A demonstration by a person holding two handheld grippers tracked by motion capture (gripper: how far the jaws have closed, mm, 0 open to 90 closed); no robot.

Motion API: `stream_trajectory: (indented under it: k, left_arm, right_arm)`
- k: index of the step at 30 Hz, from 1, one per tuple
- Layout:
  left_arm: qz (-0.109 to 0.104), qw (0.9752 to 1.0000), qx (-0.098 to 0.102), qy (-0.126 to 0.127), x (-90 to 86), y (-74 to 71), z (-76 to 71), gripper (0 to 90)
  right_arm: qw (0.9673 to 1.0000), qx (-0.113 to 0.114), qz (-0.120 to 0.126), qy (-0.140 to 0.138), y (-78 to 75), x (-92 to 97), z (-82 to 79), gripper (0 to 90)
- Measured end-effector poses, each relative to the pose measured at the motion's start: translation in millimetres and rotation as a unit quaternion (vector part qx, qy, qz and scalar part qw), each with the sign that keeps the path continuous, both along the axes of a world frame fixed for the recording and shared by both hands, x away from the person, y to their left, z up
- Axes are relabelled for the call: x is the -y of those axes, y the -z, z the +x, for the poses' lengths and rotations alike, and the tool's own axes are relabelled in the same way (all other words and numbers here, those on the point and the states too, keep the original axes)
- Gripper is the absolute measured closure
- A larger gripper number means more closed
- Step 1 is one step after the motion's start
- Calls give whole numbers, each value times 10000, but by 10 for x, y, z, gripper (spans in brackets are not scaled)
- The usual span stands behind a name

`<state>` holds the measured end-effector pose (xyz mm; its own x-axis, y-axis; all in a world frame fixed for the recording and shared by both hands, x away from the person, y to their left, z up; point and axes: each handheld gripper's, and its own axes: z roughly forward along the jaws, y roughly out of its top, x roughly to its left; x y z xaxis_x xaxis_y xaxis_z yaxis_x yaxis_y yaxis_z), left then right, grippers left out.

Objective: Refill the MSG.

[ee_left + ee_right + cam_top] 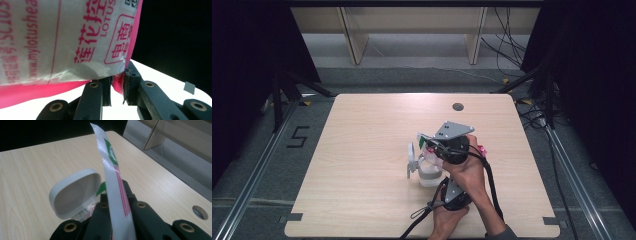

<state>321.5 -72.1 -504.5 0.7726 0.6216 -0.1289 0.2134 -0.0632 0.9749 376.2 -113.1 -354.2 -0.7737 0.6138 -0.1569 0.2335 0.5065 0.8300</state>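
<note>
A white packet (pixel 62 37) with pink print and a pink edge hangs in front of my left gripper (pixel 117 82), which is shut on its pink lower corner. My right gripper (pixel 115 191) is shut on the packet's other end (pixel 110 162), a thin white edge with a green mark and red stripes that stands up between the jaws. In the high view both hands meet near the table's middle. The right gripper (pixel 437 147) is above a clear container (pixel 429 175) whose white lid (pixel 411 152) stands open to the left. The left gripper's body (pixel 455 194) is just nearer.
The wooden table (pixel 362 150) has a round cable hole (pixel 457 106) near its far edge, also in the right gripper view as the hole (pixel 200 212). The open lid (pixel 75 192) lies just behind the right jaws. Black curtains, floor rails and cables surround the table.
</note>
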Motion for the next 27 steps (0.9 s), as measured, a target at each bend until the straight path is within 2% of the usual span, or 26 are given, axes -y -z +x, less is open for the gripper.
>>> stream_trajectory:
  k: [2,3,5,7,8,10,13,15,19,22,27]
  left_arm:
    - [32,10000,19,10,0,1,1,785]
    - [23,10000,25,12,-1,1,0,785]
    - [4,10000,4,7,-1,1,3,785]
    - [35,10000,25,10,-2,1,4,785]
    - [25,10000,36,7,-2,-1,2,785]
    - [30,10000,28,0,-4,0,4,785]
    - [-18,10000,5,5,0,-3,-1,784]
    - [32,10000,23,7,-5,0,5,785]
    - [-8,10000,20,1,-2,-4,4,785]
    - [-21,10000,3,2,-3,-4,1,785]
    - [-25,10000,8,-3,-3,-6,0,785]
  right_arm:
    - [10000,-6,6,-24,9,-6,4,900]
    - [10000,86,-5,17,11,-9,4,900]
    - [10000,6,-18,-22,9,-10,6,900]
    - [10000,37,14,25,16,-14,-1,900]
    - [9999,130,-26,-32,12,-12,9,900]
    - [9999,100,7,30,9,-13,1,900]
    - [9999,130,-41,-41,11,-15,7,900]
    - [9999,123,-18,-7,10,-13,7,900]
    - [10000,18,-1,31,5,-19,-12,900]
    - [9999,121,-48,-32,11,-19,6,900]
    - [10000,84,-19,13,10,-23,-6,900]
